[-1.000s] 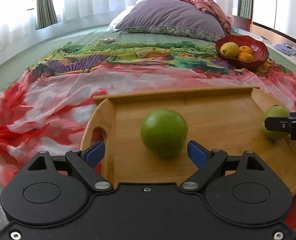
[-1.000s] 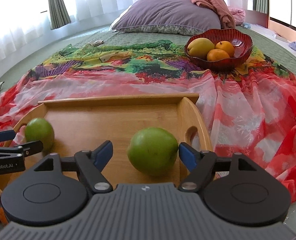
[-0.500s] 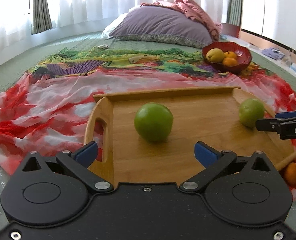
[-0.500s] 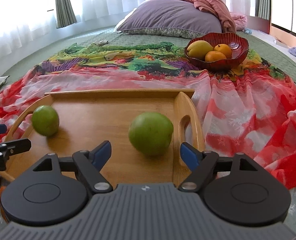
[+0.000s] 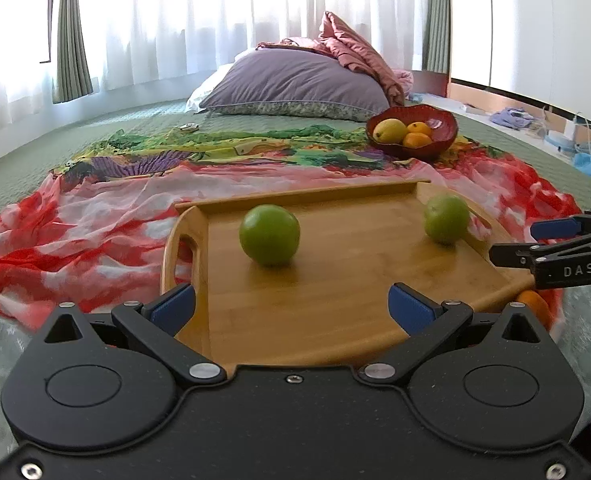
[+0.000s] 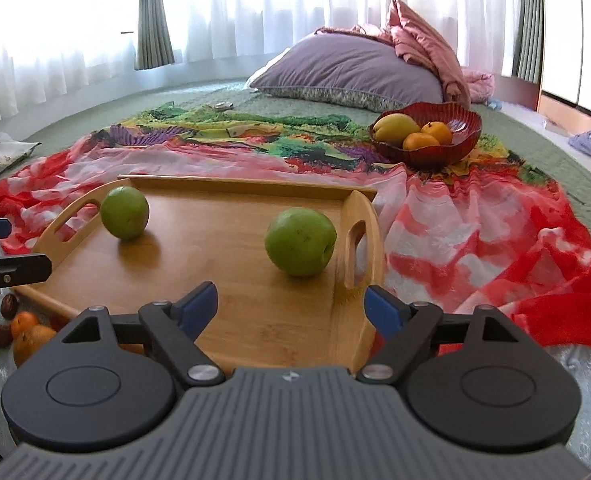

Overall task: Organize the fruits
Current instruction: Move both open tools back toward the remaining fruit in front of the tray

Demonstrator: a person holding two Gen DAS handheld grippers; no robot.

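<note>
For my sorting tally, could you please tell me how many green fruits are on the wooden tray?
2: one green fruit near the tray's left handle, the other green fruit beside its right handle. None seems hidden.

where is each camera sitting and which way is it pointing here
Left wrist view: sits on the left claw, looking forward and slightly down over the wooden tray at its left end; its own open fingers show, plus the right claw at the right edge.
Right wrist view: sits on the right claw, near the tray's right end; its opening, empty fingers show, plus the left claw at the left edge.
Shared: both green apples, the red bowl and the purple pillow.
</note>
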